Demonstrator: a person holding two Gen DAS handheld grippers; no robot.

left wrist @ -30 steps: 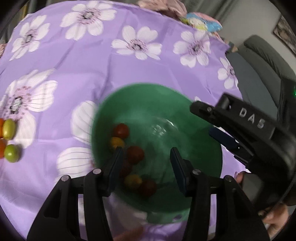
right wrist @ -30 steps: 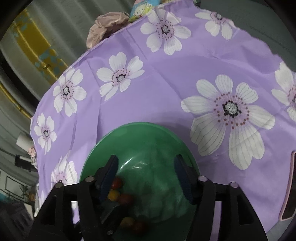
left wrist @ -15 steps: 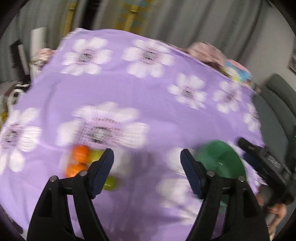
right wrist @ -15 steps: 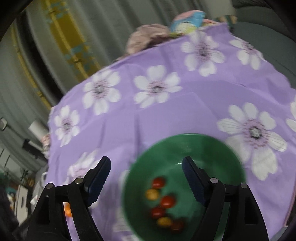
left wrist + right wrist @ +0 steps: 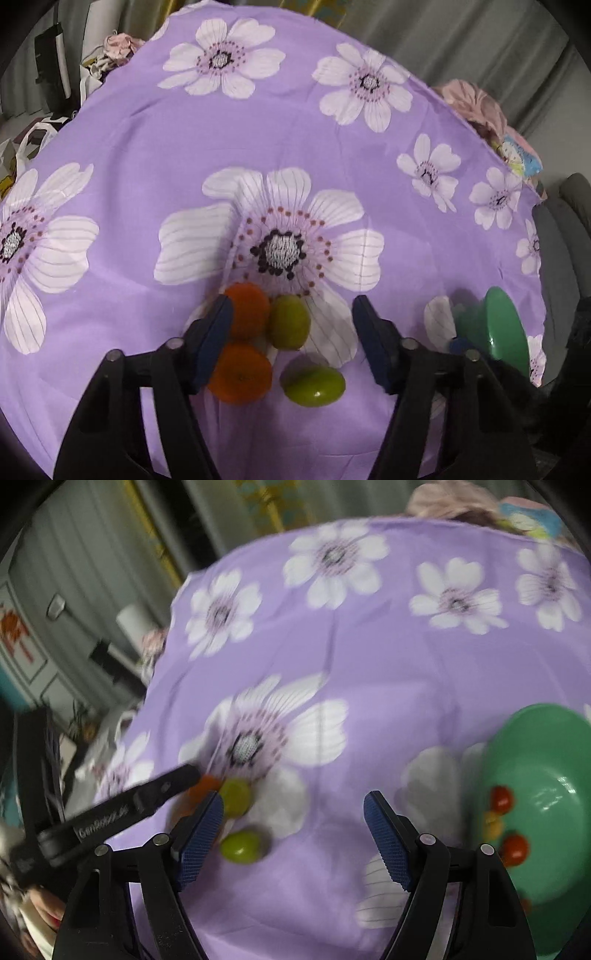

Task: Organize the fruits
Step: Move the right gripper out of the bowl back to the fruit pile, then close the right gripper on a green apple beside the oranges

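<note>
Lying between the half-open left hand-held gripper (image 5: 291,339) jaws, green fruit (image 5: 288,322), ungripped, jaws just closing

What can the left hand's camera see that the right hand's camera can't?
Only the left wrist view shows both round orange fruits clearly. Only the right wrist view looks inside the green plastic bowl, with small red tomatoes in it. Both show the purple flowered tablecloth, two shiny green fruits, and open grippers: left gripper, right gripper.
</note>
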